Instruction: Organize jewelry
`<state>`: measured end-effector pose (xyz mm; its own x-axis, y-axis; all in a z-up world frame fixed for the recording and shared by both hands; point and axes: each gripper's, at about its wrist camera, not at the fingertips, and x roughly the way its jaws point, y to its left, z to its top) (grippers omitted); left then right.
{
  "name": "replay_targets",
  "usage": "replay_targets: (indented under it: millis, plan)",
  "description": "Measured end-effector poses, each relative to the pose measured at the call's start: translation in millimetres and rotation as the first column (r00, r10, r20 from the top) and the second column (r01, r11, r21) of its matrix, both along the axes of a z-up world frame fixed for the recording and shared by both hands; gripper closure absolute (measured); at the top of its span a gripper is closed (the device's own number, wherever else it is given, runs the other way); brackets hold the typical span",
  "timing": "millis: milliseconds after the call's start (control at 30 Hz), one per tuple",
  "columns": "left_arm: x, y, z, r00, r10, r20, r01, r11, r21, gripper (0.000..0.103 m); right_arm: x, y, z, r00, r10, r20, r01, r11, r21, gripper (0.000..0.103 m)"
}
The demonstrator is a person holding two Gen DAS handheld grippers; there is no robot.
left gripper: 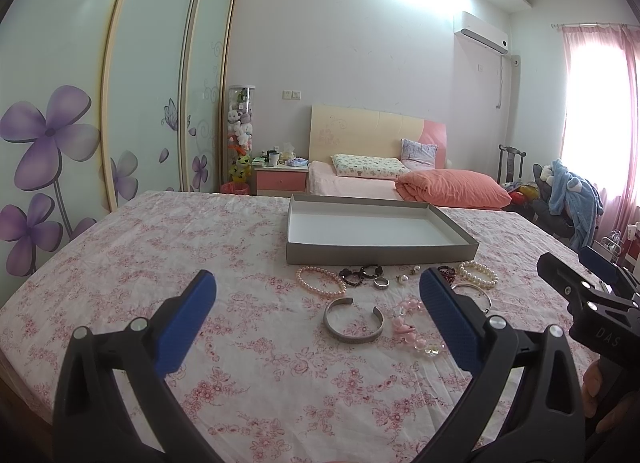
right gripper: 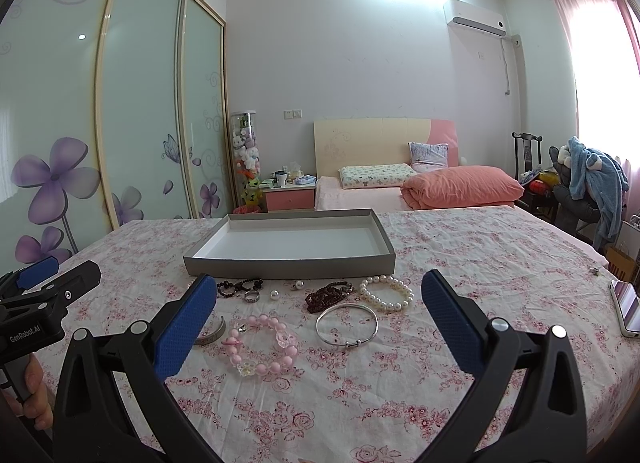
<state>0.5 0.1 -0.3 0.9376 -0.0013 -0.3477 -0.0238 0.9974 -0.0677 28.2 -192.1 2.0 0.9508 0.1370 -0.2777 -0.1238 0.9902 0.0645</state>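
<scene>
An empty grey tray (left gripper: 380, 253) (right gripper: 288, 261) lies on the floral cloth. In front of it lies loose jewelry: a pink pearl bracelet (left gripper: 320, 281), a silver cuff (left gripper: 354, 325) (right gripper: 212, 333), a pink bead bracelet (right gripper: 262, 345) (left gripper: 416, 327), a thin silver bangle (right gripper: 347, 326), a white pearl bracelet (right gripper: 386, 293) (left gripper: 478, 274), dark bead strands (right gripper: 326, 295) (left gripper: 360, 274) and a ring (right gripper: 252, 296) (left gripper: 381, 283). My left gripper (left gripper: 318, 283) is open and empty above the cloth, short of the cuff. My right gripper (right gripper: 318, 287) is open and empty over the bangle area.
A phone (right gripper: 628, 309) lies at the cloth's right edge. Beyond the table stand a bed with pillows (right gripper: 400, 183), a nightstand (right gripper: 288, 193), a sliding wardrobe (left gripper: 120, 103) on the left and a chair with clothes (right gripper: 592, 179) on the right.
</scene>
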Motion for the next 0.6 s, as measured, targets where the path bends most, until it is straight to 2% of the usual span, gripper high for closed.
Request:
replay_targets:
  millis: [433,600]
  plan:
    - [-1.6,0.8,-5.7,1.000,0.001,-0.007,-0.001,1.000,0.000,0.004,1.5,1.2,-0.8,1.000,0.000,-0.005,0.000,1.000,0.001,0.002]
    - [9.0,0.7,-8.7,0.999,0.003,-0.054,-0.003,1.000,-0.003,0.004,12.3,-3.9,-9.2,0.998,0.010,-0.067,-0.008,0.999,0.034,0.002]
